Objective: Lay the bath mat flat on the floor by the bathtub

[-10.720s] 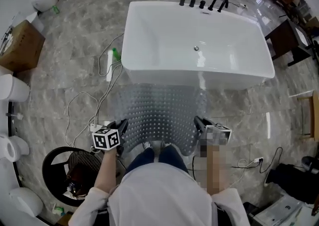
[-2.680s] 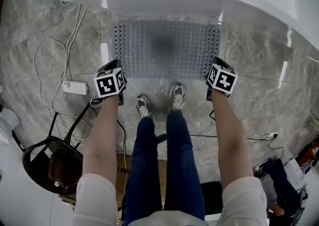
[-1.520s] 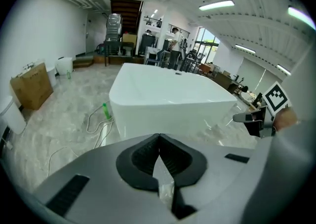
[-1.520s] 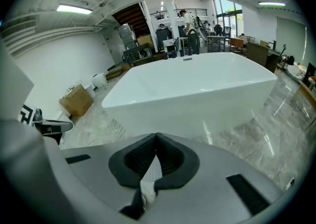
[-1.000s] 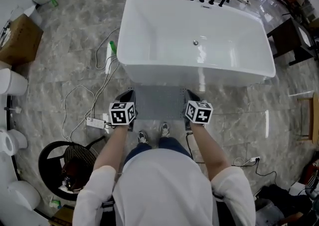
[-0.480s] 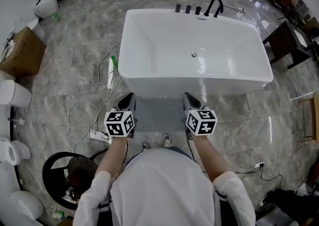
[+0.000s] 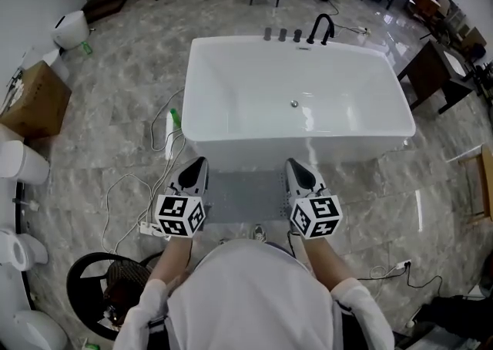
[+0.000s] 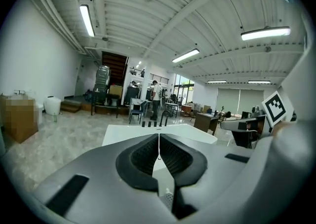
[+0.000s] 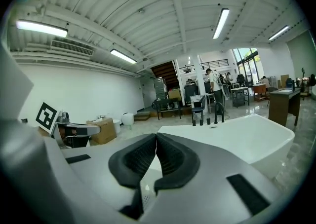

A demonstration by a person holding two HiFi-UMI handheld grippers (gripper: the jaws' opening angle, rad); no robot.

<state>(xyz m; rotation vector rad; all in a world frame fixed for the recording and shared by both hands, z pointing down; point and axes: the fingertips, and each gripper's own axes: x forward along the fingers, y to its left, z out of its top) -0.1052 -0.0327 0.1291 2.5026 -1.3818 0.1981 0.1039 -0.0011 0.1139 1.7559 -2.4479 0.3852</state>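
The grey dotted bath mat (image 7: 245, 194) lies flat on the marble floor against the near side of the white bathtub (image 7: 296, 98). My left gripper (image 7: 194, 169) hangs in the air over the mat's left edge, shut and empty. My right gripper (image 7: 297, 173) is raised over the mat's right edge, also shut with nothing held. In the left gripper view the jaws (image 8: 159, 145) meet tip to tip, with the tub (image 8: 153, 131) beyond them. The right gripper view shows its jaws (image 9: 156, 144) closed too, in front of the tub (image 9: 232, 136).
A white power strip (image 7: 146, 228) and loose cables (image 7: 115, 179) lie on the floor at the left. A black round stool (image 7: 104, 294) stands at lower left, a cardboard box (image 7: 31, 98) further left. A dark wooden table (image 7: 424, 71) stands right of the tub.
Both grippers rose away from the mat and now point level across the room. The head view lifted, so the tub sits lower in the picture and more of the room shows behind it.
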